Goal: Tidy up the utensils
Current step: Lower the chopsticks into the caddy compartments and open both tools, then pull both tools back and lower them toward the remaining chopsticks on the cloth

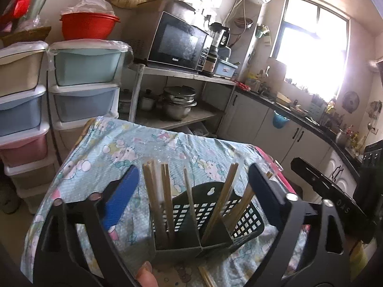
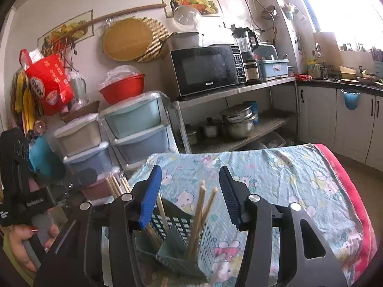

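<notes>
Chopsticks (image 1: 167,198) stand in 2 compartments of the dark utensil basket (image 1: 249,217) on the cartoon-print cloth (image 1: 119,153). Above the basket, the left gripper (image 1: 194,186) and right gripper (image 2: 190,196) hang with jaws apart, holding nothing. This looks like the release step; next, fetch the loose chopsticks (image 1: 207,276) lying just before the basket.

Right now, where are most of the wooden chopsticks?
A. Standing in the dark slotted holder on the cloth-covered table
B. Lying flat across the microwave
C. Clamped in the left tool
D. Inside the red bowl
A: the chopsticks stand upright in the slotted holder, with both tools open.
</notes>
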Demonstrator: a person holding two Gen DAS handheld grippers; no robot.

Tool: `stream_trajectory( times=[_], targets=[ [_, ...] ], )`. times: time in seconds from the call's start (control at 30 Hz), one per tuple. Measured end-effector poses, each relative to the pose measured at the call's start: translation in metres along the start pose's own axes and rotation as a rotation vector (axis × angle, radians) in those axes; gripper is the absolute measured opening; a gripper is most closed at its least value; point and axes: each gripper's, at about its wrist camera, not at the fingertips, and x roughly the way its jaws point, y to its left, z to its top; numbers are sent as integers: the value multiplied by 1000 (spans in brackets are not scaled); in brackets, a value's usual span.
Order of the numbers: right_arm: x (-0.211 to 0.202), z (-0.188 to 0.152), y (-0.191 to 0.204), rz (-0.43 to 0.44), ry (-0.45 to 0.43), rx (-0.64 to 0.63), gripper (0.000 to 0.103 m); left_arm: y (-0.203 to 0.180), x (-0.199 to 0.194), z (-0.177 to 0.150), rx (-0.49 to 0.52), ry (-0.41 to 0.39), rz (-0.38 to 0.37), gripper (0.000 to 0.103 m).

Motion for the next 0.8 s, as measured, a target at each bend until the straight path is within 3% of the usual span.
stream_trajectory(
  times=[0.07, 0.3, 0.8],
  targets=[
    [-2, -3, 0, 3, 10, 4, 52, -1, -2, -2, 0, 0, 3, 92],
    [-12, -14, 0, 0, 33, 1, 55, -5, -8, -15, 28, 3, 37, 92],
    [-35, -34, 4, -16, 58, -17, 61, -6, -14, -45, 20, 36, 31, 92]
  ],
)
